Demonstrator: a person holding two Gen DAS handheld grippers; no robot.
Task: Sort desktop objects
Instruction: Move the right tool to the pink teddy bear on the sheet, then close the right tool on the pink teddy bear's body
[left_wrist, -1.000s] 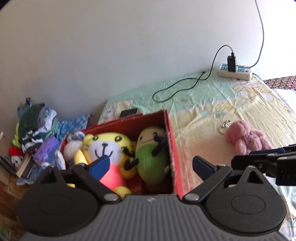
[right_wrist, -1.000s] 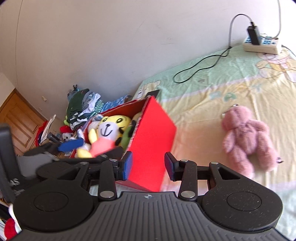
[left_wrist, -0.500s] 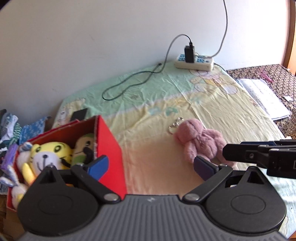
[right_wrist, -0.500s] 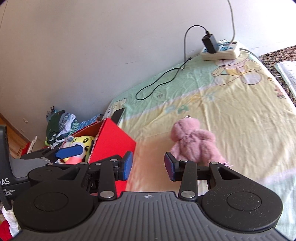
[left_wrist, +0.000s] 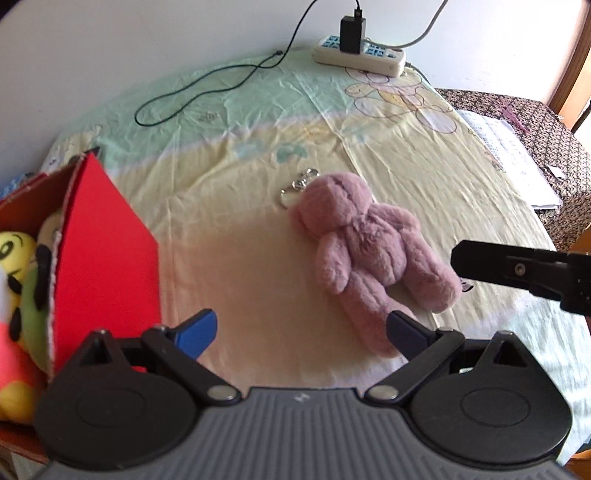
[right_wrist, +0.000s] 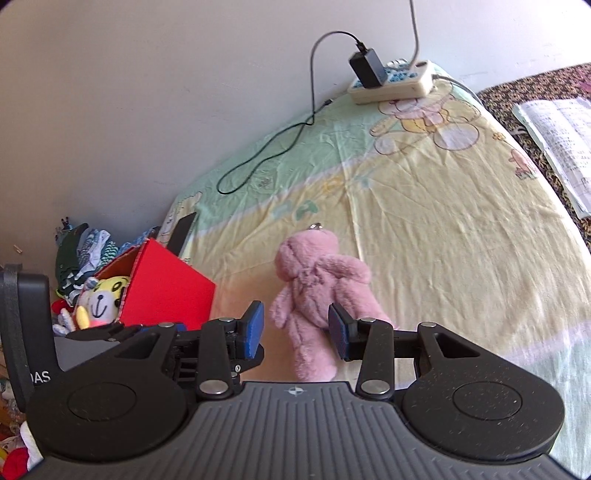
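My right gripper (right_wrist: 295, 328) hangs partly open over the pink plush bear (right_wrist: 317, 288), gripping nothing. My left gripper (left_wrist: 301, 326) gapes wide and empty beside the red box (left_wrist: 107, 258).

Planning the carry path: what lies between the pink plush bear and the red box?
Only bare sheet between pink plush bear and red box, in the left wrist view.

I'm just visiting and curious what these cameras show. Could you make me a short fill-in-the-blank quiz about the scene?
1. The plush bear lying on the bedsheet is ____ in colour.
2. The box holding other stuffed toys is ____.
3. The black charger is plugged into a ____ by the wall.
4. A metal ____ is attached at the bear's head.

Missing words: pink; red; power strip; key ring
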